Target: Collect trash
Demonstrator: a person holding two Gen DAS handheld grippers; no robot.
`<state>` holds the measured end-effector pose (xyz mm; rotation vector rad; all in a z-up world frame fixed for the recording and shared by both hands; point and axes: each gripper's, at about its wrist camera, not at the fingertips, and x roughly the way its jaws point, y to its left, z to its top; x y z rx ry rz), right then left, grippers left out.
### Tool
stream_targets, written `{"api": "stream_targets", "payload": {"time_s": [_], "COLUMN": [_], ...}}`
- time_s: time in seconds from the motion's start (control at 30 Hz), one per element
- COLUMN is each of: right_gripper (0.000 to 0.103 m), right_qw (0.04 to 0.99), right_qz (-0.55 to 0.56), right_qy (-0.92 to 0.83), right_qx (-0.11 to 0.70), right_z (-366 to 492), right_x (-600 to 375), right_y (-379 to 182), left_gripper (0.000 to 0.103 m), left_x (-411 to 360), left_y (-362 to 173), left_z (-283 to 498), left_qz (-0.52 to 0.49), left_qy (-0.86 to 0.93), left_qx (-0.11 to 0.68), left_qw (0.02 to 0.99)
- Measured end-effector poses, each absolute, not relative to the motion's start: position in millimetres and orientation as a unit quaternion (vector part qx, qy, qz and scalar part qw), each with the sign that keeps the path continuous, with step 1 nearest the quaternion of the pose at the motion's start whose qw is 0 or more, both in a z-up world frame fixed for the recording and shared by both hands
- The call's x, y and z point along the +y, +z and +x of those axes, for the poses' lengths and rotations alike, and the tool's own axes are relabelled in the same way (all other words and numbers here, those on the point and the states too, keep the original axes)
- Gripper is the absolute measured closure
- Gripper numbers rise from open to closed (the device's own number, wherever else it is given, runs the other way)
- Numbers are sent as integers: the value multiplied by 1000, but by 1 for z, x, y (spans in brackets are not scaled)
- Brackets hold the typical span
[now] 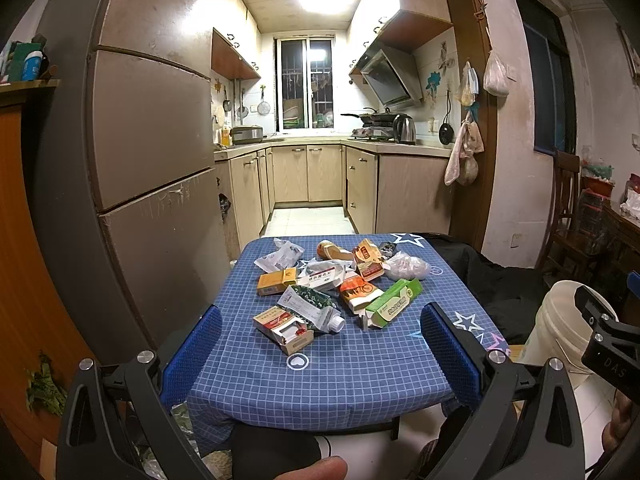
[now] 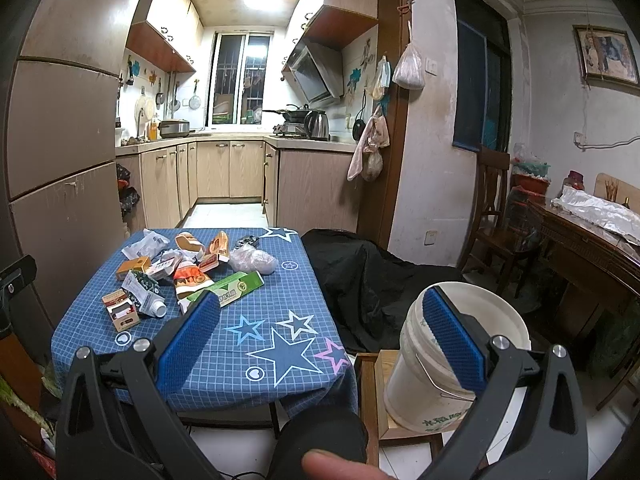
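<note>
Trash (image 1: 328,280) lies in a loose heap on the blue checked tablecloth (image 1: 320,368), toward the far half of the small table, at about 12 o'clock from my left gripper (image 1: 320,344). I read that gripper as spread wide, its blue pads (image 1: 192,352) framing the near edge of the cloth and holding nothing. Nearest me in the heap sits a torn red-and-white carton (image 1: 282,328), touching a crumpled pouch with a white cap (image 1: 316,312). A green box (image 1: 394,302) lies at 1 o'clock, an orange box (image 1: 274,282) at 11 o'clock, and a clear plastic bag (image 1: 408,266) at the far right edge of the heap.

My right gripper (image 2: 320,340) is also fully spread and empty. Its left pad (image 2: 188,344) hangs over the star-printed corner of the cloth, and its right pad overlaps the white bucket (image 2: 424,380) at 3 o'clock. That bucket stands on a wooden stool (image 2: 384,432) just beside the table. A black cloth (image 2: 368,276) is draped behind it.
</note>
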<state>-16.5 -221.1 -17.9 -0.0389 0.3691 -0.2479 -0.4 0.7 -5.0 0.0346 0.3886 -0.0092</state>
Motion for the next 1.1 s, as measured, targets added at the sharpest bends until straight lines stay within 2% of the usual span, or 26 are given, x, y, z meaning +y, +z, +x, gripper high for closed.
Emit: {"api": "stream_targets", "payload": {"time_s": [1.1], "right_gripper": [5], "right_qw": [975], "right_qz": [-28], "right_qy": [-118], "right_qx": [188], "right_z": [-16], "right_x": [-218], "right_y": [-15], "left_gripper": [3], "left_x": [7], "left_y": [-7], "left_z": [-1], "left_qz": [24], "left_qy": [-17], "left_qx": [198], "left_qw": [980]}}
